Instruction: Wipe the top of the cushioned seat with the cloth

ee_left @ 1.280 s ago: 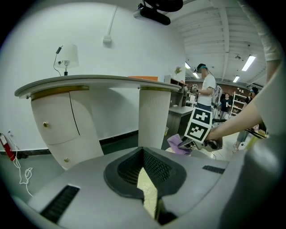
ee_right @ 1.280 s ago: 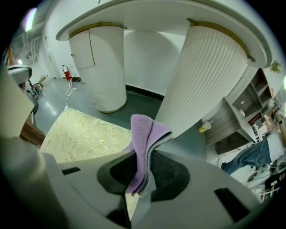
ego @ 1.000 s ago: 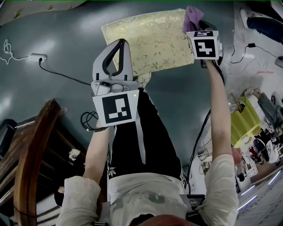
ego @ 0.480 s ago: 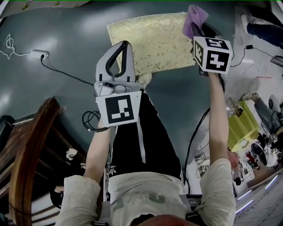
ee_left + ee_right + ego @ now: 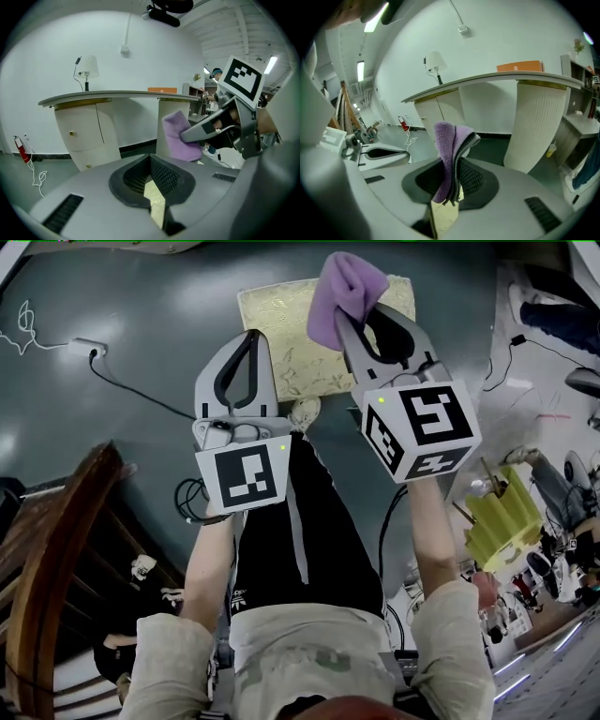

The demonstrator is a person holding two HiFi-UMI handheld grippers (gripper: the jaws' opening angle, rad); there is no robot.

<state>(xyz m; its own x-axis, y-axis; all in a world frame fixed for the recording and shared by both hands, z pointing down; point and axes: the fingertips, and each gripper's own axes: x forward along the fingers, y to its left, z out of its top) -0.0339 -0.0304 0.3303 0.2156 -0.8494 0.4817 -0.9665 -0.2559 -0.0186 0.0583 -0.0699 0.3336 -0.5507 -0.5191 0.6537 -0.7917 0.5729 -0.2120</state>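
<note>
My right gripper [image 5: 349, 317] pinches the purple cloth [image 5: 343, 289] over the gold seat [image 5: 279, 322], my left gripper [image 5: 254, 337] is closed on nothing, and a black cord [image 5: 141, 396] lies on the floor [image 5: 122, 296].

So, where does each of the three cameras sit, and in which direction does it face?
Head view: on the person's head, facing steeply down at the seat; shows both arms, the legs, the left gripper and the right gripper holding the cloth.
Left gripper view: on the left gripper, facing about level toward a counter; shows its own shut, empty jaws.
Right gripper view: on the right gripper, facing that counter too; shows its jaws shut on the cloth.
Shared: both gripper views show the counter and lamp.
</note>
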